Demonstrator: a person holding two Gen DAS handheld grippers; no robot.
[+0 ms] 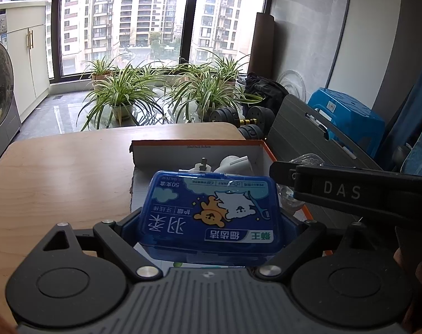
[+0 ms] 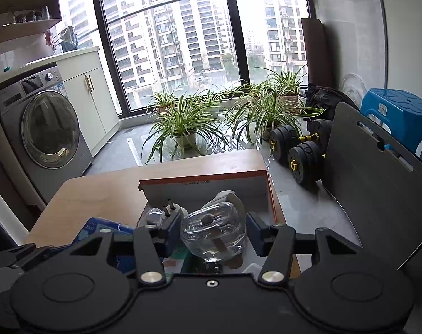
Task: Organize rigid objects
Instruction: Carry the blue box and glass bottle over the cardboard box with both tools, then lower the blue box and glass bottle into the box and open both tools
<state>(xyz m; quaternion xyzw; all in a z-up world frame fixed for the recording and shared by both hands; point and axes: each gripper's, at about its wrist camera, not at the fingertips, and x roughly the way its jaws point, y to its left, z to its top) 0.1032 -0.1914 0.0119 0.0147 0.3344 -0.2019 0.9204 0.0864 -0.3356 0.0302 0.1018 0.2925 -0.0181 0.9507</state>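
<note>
Sorting looks partly done: plug adapters (image 2: 170, 211) already lie in the cardboard box (image 1: 200, 153); left gripper (image 1: 211, 222) clamps a blue floss-pick case (image 1: 215, 208), right gripper (image 2: 213, 232) a clear plastic case (image 2: 213, 231), both over the box, unreleased.

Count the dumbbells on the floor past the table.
2. One dumbbell lies nearer the plants; the other dumbbell lies closer, beside the grey board. More may be hidden.

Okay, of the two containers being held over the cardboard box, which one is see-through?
The clear plastic container between the right gripper's fingers. The left gripper holds an opaque blue floss-pick box with cartoon animals on its lid.
</note>
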